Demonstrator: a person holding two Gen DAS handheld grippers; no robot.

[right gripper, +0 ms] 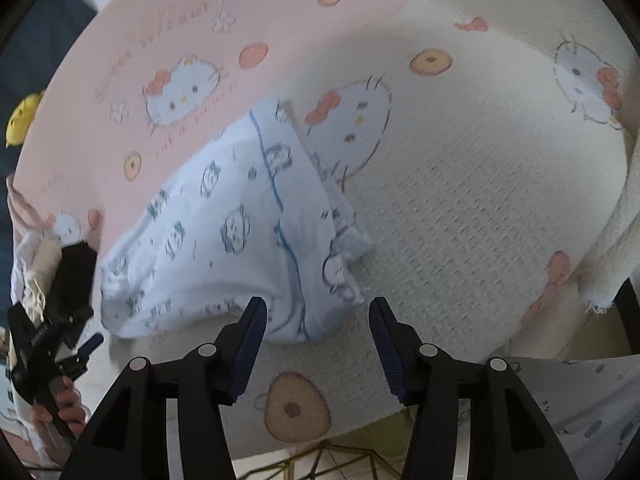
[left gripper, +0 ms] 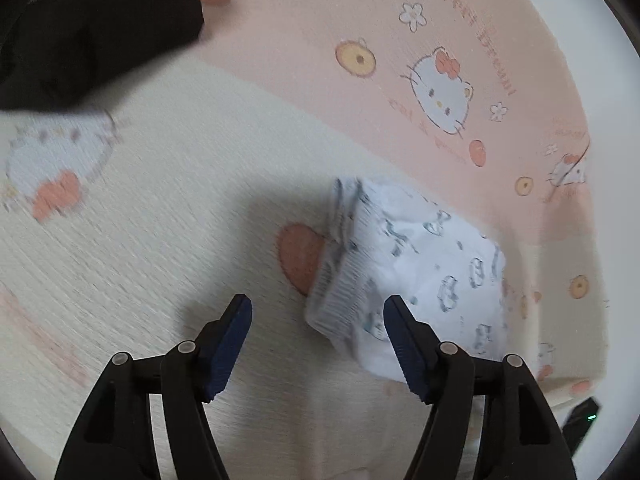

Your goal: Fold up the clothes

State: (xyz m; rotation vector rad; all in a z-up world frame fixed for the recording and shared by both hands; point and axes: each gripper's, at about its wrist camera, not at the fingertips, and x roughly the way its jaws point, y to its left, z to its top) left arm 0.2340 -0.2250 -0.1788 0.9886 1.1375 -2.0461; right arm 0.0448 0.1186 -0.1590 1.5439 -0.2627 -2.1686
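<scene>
Left gripper [left gripper: 318,314]: angled steeply down over the cloth, jaws wide apart, nothing between the pads. Its right pad overlaps the garment's lower-left edge in the left wrist view; contact there cannot be told.
Right gripper [right gripper: 318,316]: also tilted steeply down, jaws spread wide, holding nothing. Its left pad sits over the garment's lower edge in the right wrist view; touching or just above cannot be told.
Hand [right gripper: 66,404]: at the lower left of the right wrist view, wrapped round the handle of the left gripper; only the fingers and part of a pale sleeve show.
Garment [left gripper: 416,272]: a small white piece with grey-blue cartoon prints, folded into a compact bundle. In the left wrist view it lies right of centre, a ribbed band along its left side. In the right wrist view it lies left of centre, with a blue line of stitching running down it and its right corners slightly lifted.
Cloth [left gripper: 160,220]: cream and pink cover with cat faces, bows, flowers and round cookies; the garment rests on it, near the line where pink meets cream.
Dark fabric [left gripper: 92,36]: a black heap at the upper left of the left wrist view, cut off by the lens edge; what it is cannot be told.
Yellow thing [right gripper: 22,118]: at the left edge of the right wrist view, mostly cut off.
Blur: both views are smeared, worst at the left of the left wrist view; the pink lettering is unreadable.
</scene>
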